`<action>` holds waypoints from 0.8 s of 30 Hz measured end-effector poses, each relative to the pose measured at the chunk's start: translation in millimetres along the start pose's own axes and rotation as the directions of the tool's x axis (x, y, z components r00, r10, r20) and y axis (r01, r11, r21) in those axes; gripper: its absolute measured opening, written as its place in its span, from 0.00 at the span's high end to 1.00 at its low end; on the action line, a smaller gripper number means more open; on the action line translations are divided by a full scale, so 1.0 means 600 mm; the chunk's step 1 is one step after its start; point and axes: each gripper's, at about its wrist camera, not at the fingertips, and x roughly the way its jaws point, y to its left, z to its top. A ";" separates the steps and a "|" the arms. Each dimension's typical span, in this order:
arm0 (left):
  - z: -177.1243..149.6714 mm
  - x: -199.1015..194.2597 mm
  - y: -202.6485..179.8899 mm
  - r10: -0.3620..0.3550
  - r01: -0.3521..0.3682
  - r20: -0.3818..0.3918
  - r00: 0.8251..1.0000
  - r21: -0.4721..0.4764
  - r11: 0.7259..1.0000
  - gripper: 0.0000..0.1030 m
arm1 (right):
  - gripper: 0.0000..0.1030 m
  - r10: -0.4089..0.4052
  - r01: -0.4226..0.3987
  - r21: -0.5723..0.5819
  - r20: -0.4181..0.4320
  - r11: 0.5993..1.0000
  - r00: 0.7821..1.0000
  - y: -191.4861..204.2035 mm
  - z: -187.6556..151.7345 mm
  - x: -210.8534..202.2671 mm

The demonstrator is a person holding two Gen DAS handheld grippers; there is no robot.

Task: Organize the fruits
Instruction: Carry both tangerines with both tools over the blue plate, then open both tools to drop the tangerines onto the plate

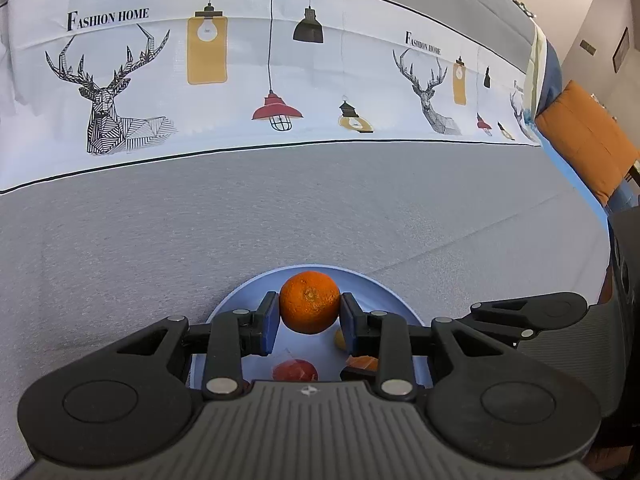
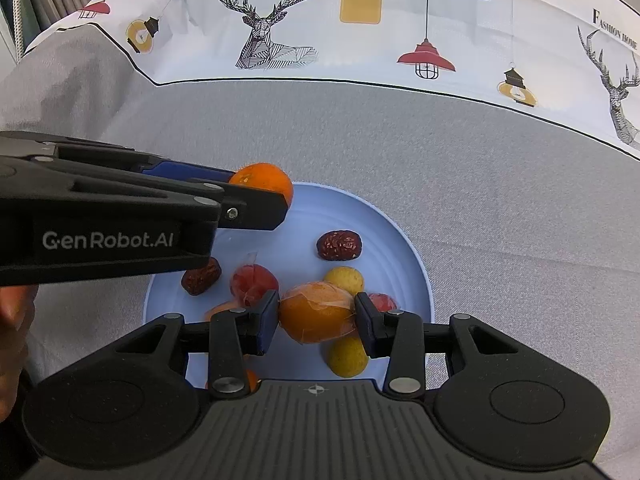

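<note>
My left gripper [image 1: 309,312] is shut on an orange [image 1: 309,302] and holds it above the pale blue plate [image 1: 376,288]. In the right wrist view the left gripper [image 2: 260,196] comes in from the left with that orange [image 2: 262,182] over the plate's far-left rim. My right gripper [image 2: 317,316] is shut on a plastic-wrapped orange [image 2: 316,312] above the plate [image 2: 400,240]. On the plate lie two dark red dates [image 2: 339,245] [image 2: 201,276], a wrapped red fruit [image 2: 254,283], two yellow fruits [image 2: 344,278] [image 2: 347,357] and more partly hidden fruit.
The plate sits on a grey cloth [image 2: 440,152] with a white printed band of deer and lamps [image 2: 360,20] behind it. An orange cushion [image 1: 588,144] lies at the far right in the left wrist view. My hand [image 2: 12,320] shows at the left edge.
</note>
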 end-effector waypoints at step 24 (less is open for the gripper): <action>0.003 -0.047 0.021 0.021 -0.016 0.076 0.997 -0.057 0.998 0.27 | 0.33 -0.028 0.026 0.042 0.037 0.999 0.999 -0.014 -0.007 -0.025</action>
